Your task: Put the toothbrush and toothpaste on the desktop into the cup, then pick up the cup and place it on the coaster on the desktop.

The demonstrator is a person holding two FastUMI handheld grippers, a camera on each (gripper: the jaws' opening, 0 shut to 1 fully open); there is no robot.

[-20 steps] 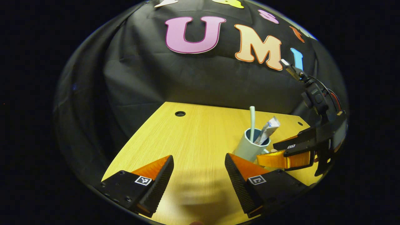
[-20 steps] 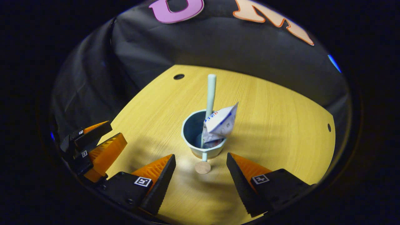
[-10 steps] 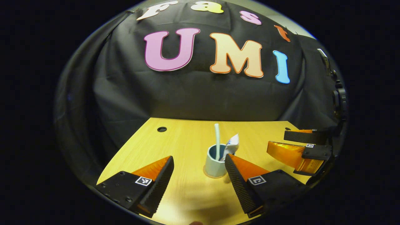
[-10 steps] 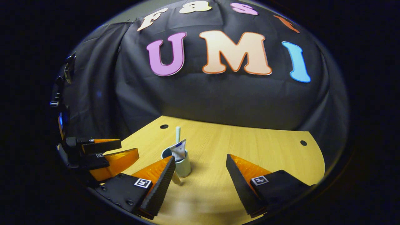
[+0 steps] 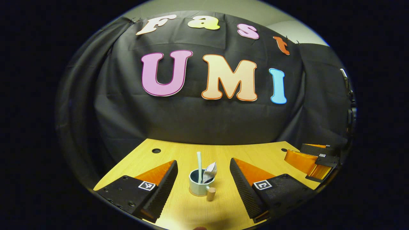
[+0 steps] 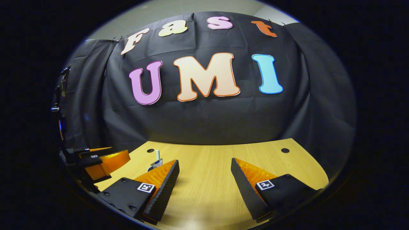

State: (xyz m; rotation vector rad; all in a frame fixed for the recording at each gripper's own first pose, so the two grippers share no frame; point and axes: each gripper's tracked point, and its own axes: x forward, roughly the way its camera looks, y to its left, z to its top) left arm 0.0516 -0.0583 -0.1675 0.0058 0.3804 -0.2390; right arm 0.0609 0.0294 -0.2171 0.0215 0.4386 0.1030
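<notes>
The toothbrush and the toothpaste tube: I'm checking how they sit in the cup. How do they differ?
The toothbrush is a thin pale stick standing nearly upright; the toothpaste tube is a flat, crinkled white packet leaning to the side. The toothbrush reaches higher above the rim than the toothpaste tube. Both stand inside the cup, touched by neither pair of tongs.

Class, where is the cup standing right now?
In the left gripper view the cup stands on the desk between that tool's open fingers, holding the toothbrush and toothpaste.
</notes>
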